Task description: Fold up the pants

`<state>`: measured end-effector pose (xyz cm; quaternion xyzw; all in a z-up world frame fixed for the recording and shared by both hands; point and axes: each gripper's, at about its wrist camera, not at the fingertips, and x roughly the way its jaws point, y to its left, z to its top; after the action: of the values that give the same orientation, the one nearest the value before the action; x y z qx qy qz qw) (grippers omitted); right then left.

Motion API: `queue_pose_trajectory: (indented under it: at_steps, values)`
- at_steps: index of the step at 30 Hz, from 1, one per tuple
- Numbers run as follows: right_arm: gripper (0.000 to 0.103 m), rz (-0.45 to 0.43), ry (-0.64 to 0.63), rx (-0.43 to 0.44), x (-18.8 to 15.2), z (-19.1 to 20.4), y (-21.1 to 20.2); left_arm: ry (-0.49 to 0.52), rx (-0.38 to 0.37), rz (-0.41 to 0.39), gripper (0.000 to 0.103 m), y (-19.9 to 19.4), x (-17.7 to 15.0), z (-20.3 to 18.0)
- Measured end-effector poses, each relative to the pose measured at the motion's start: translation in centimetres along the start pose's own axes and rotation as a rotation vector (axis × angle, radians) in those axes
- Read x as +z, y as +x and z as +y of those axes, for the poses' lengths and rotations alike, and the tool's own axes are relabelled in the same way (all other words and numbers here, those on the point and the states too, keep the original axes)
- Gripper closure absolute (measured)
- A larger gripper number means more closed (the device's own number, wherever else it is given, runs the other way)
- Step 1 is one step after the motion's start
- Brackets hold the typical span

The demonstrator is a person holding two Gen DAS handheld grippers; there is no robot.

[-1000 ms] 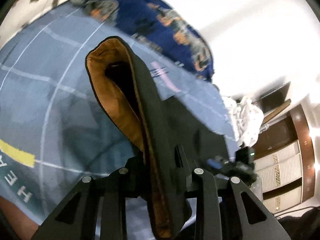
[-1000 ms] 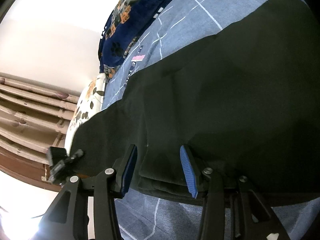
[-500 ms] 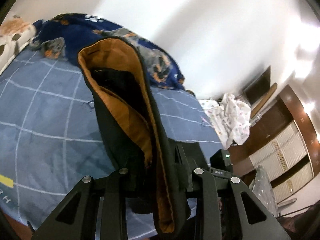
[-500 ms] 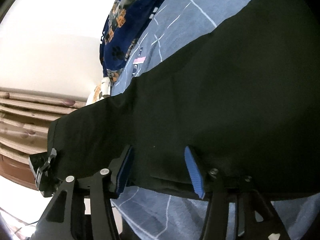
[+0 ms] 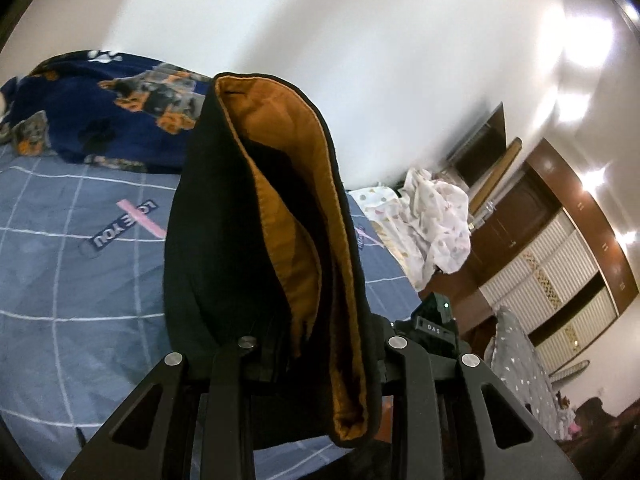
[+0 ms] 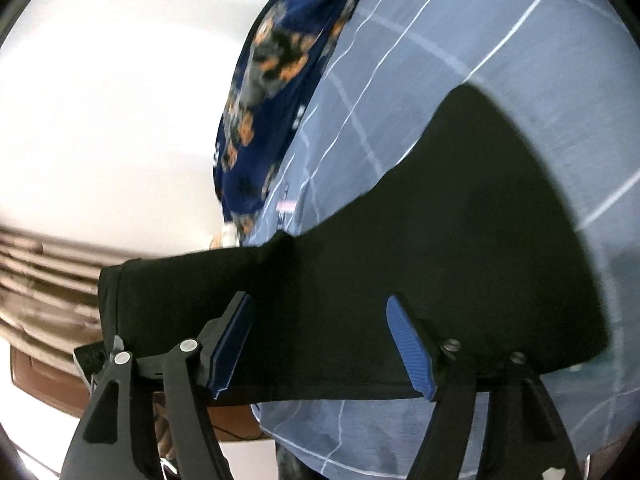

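The black pants (image 6: 440, 264) with an orange-brown lining (image 5: 280, 168) are lifted off the blue checked bedsheet (image 5: 72, 264). My left gripper (image 5: 316, 344) is shut on the pants' hem, which stands up in front of its camera with the lining showing. In the right wrist view the pants stretch flat across the frame above the sheet (image 6: 520, 60). My right gripper (image 6: 324, 344) holds the pants' edge; its blue pads (image 6: 408, 344) stand apart with cloth between them. The left gripper also shows in the right wrist view (image 6: 96, 356) at the far end of the pants.
A dark blue patterned blanket (image 5: 100, 112) lies at the head of the bed, also in the right wrist view (image 6: 276, 80). A white floral cloth heap (image 5: 432, 220) sits beyond the bed's right side. A wooden wardrobe (image 5: 560, 264) stands further right.
Both grippers have risen with the pants. The left camera has tilted up from the sheet toward the wall. The hanging part of the pants has swung clear of more sheet.
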<state>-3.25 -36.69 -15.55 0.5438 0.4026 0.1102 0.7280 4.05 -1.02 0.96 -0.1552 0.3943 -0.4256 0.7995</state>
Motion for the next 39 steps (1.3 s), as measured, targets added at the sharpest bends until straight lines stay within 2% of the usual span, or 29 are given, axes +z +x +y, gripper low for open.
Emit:
queue_pose_trajectory:
  at_steps: [6,20,30,39]
  values:
    - [0.035,-0.023,0.044,0.039,1.0,-0.9,-1.5,0.031,-0.027,0.046,0.074,3.7,0.5,-2.5]
    - [0.033,0.007,0.141,0.191,1.9,-2.5,-2.1,0.064,-0.028,0.186,0.074,12.8,-0.6,-5.5]
    - [0.028,-0.016,0.183,0.267,2.6,-3.4,-3.5,0.086,-0.041,0.252,0.074,16.8,-1.3,-7.5]
    - [0.027,-0.002,0.224,0.293,2.9,-4.3,-3.2,0.113,-0.028,0.317,0.074,20.5,-2.6,-9.3]
